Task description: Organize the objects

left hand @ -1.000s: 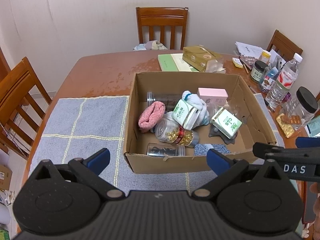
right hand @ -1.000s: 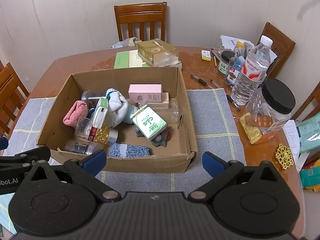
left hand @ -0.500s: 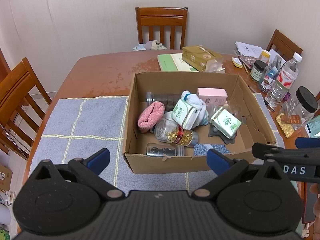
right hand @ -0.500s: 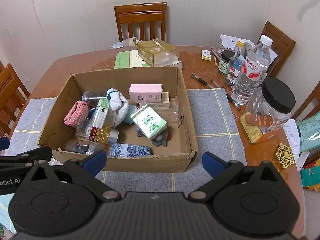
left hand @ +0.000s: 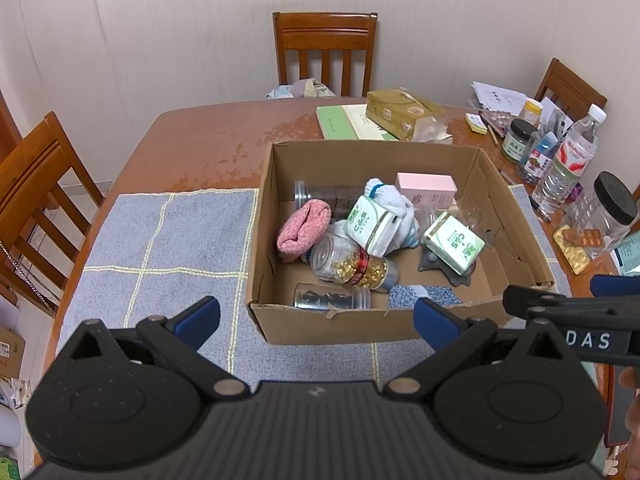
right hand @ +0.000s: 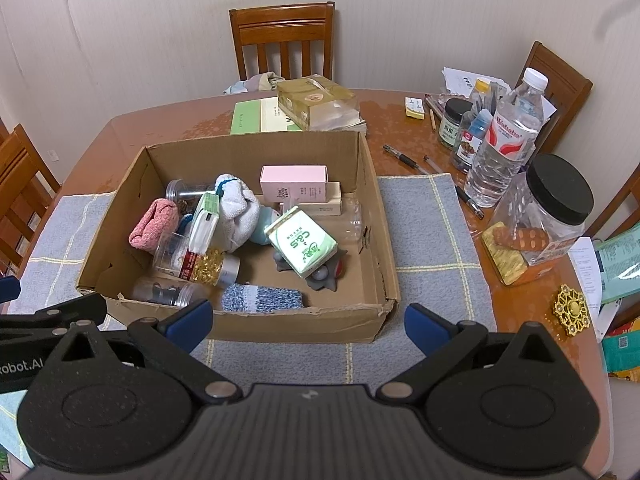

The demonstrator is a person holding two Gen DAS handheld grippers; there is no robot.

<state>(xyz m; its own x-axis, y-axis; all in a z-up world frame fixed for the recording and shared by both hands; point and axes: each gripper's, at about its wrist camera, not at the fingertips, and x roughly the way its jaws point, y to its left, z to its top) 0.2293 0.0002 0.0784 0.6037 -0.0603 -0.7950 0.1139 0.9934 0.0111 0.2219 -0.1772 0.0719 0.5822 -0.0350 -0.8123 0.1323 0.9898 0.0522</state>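
The left gripper (left hand: 316, 318) stands with its blue-tipped fingers spread wide and empty, level above the near edge of the grey mat (left hand: 168, 240), and the right gripper (right hand: 308, 322) matches it, wide apart and holding nothing, just right of its partner. Over the last second almost nothing has changed: both claws hold the same hover short of the cardboard box (left hand: 340, 330), and no item has shifted, so the sorting stands paused rather than advanced. Both tools point forward and slightly down toward the box's near wall. Inside, jumbled together, lie a pink sock (left hand: 304, 230), a white sock (left hand: 390, 196), two green tissue packs (left hand: 454, 242), a capsule jar (left hand: 354, 266), a pink carton (left hand: 426, 188) and a blue speckled sock (right hand: 262, 298). Far right, a water bottle (right hand: 506, 136) and a black-lidded jar (right hand: 552, 204) crowd the wooden table (left hand: 208, 136). This fits either a box being filled or one awaiting emptying.
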